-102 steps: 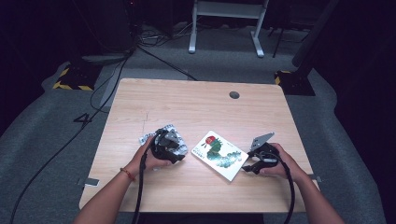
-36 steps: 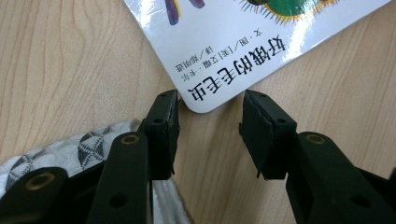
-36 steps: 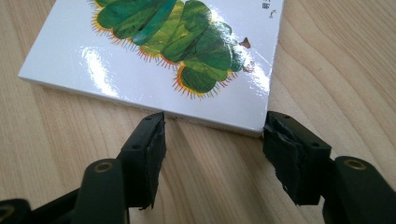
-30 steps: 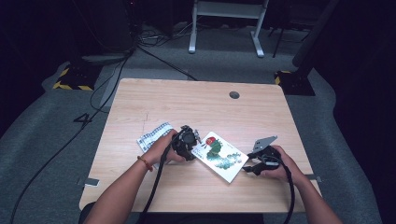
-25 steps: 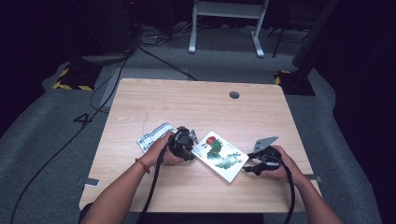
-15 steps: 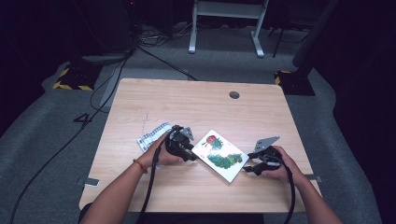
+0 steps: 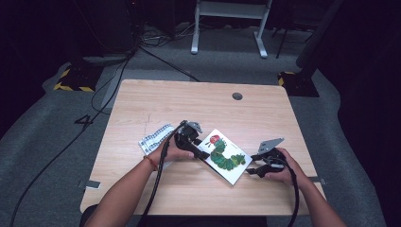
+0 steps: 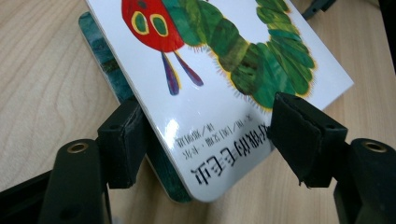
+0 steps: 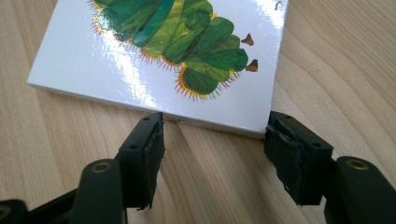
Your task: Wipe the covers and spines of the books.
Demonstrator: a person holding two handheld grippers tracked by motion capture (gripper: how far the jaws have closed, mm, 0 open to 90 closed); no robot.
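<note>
Both forearms come in from the table's near edge. The left hand (image 7: pixel 166 152) reaches toward the middle of the table and holds the left gripper (image 7: pixel 194 142) low and angled toward the right edge. The right hand (image 7: pixel 283 169) rests near the near-right corner with the right gripper (image 7: pixel 257 163) pointing toward the left edge.

The picture book (image 7: pixel 221 155) lies flat on the table between the two grippers, right of centre and nearer the near edge. Its white cover shows a green caterpillar with a red head. A line of East Asian characters runs along one cover edge in the left gripper view; I cannot read it.

The left fingers (image 8: pixel 123 140) have just been opening and stand wide. One lies against the book's dark green spine edge, the other over the cover. A corner of the book (image 8: pixel 224 93) sits between them.

The right fingers (image 9: pixel 144 154) stand wide too, just short of the book's (image 9: pixel 187 56) edge, with bare table between them.

A striped cloth (image 7: pixel 155 139) lies just beside the left hand.
</note>
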